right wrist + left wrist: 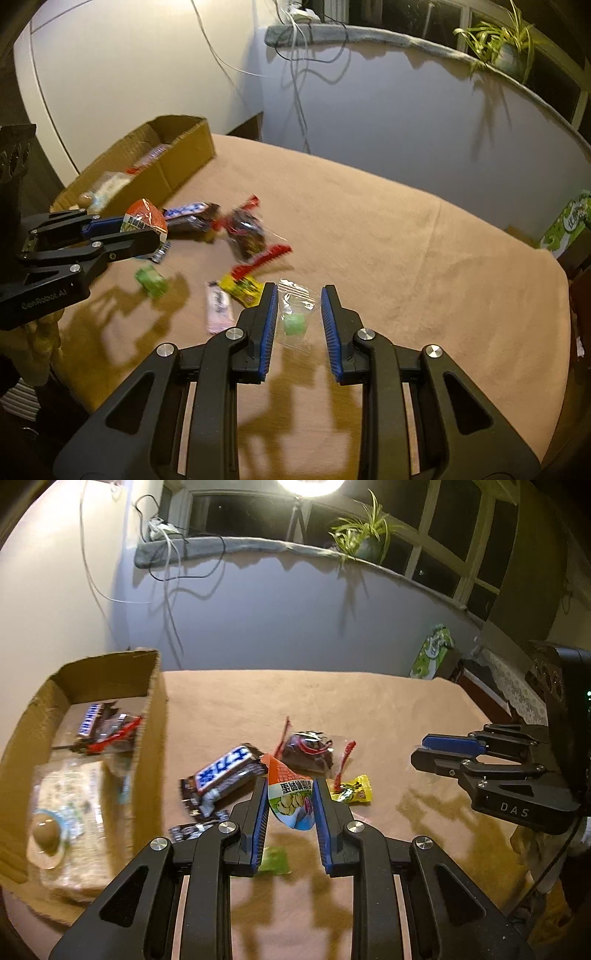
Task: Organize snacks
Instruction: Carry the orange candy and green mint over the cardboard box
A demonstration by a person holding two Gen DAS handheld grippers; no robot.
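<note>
In the left wrist view, the left gripper (290, 797) was clamped on a glossy orange, white and green snack packet (290, 795), lifted above the tan cloth desk (388, 709). An open brown cardboard box (153, 716) holding wrapped snacks stood to its left.

In the right wrist view, the right gripper (299, 314) stood open, empty, straddling a clear plastic sachet with a green cube (293, 321) on the desk.
</note>
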